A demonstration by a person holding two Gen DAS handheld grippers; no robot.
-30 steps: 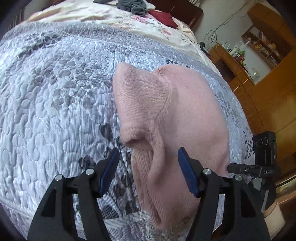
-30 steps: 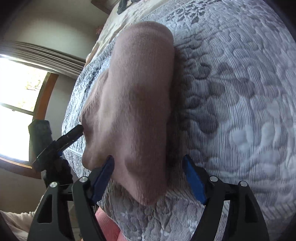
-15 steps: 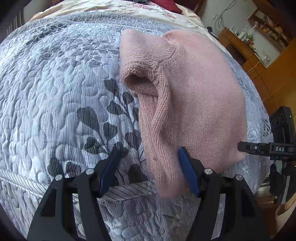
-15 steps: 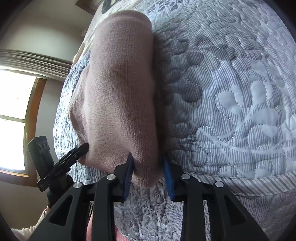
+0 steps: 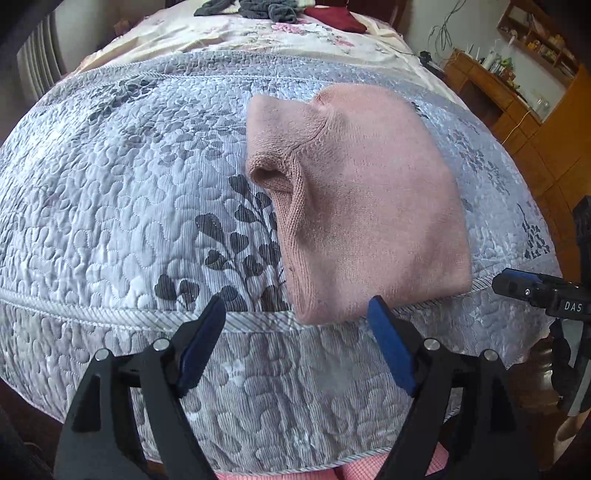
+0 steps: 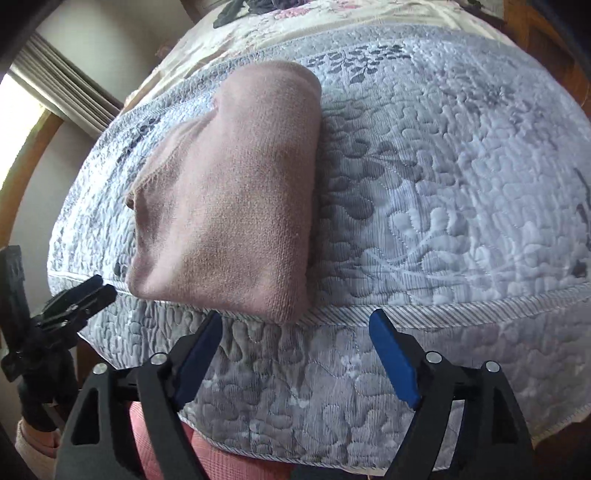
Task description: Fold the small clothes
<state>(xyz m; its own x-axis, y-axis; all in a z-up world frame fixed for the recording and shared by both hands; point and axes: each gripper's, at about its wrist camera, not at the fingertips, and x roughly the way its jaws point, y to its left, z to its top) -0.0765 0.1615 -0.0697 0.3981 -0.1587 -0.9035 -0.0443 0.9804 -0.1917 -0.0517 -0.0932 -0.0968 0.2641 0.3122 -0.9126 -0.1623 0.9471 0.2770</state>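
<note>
- Your left gripper is released: its two blue-padded fingers stand wide apart with nothing between them, just short of the near edge of the pink knit garment.
- Your right gripper is released too, both blue pads spread and empty, just below the garment's near right corner and not touching it.
- Each gripper has black, angular arms with small silver pins at the joints; that makes two grippers and four blue pads in all.
- One garment only is in play: a soft, fine-ribbed pink knit, folded into a thick, roughly rectangular bundle.
- Its long axis runs from the near edge of the bed towards the far side, with the rounded folded end far from you.
- In the left wrist view a cuffed, tube-like opening sits on the bundle's left side, facing near-left, with a ribbed seam running down from it towards you.
- The bundle's near end lies right on the corded piping of the quilt.
- The quilt is grey-white, stitched in pebble-like swirls with dark leaf sprigs printed on it, and it drapes over the bed's near edge.
- Beyond it lies a cream floral sheet carrying a dark grey heap of cloth and one dark red piece.
- Wooden furniture stands far right.
</note>
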